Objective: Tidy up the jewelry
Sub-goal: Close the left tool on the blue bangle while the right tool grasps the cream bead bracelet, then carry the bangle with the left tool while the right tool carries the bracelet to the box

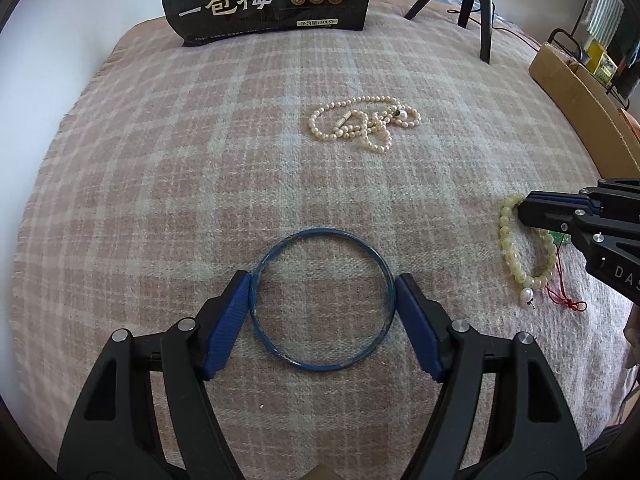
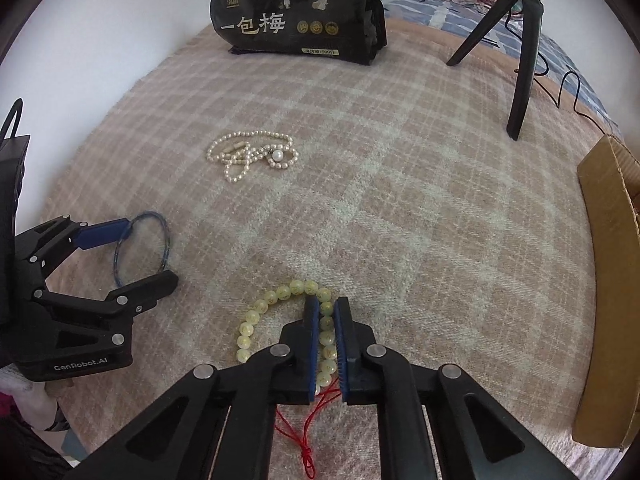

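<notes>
On the plaid blanket (image 1: pixel 160 168) lies a blue bangle (image 1: pixel 320 232), and my left gripper (image 1: pixel 324 278) straddles it with both blue pads against its outer sides, gripping it. The right wrist view shows the same bangle (image 2: pixel 166 240) standing on edge between the left gripper (image 2: pixel 151 249) fingers. My right gripper (image 2: pixel 327 301) is shut on a yellow bead bracelet (image 2: pixel 256 312); several beads sit between its pads and a red cord (image 2: pixel 306 436) trails below. From the left, the right gripper (image 1: pixel 520 212) covers part of the bracelet (image 1: pixel 505 236). A pearl necklace (image 1: pixel 360 120) lies bunched farther back.
A black snack bag (image 2: pixel 296 12) stands at the far edge of the blanket. Tripod legs (image 2: pixel 524 60) and a cable are at the back right. A cardboard box (image 2: pixel 608 280) borders the right side. A person's hand (image 2: pixel 36 404) shows at lower left.
</notes>
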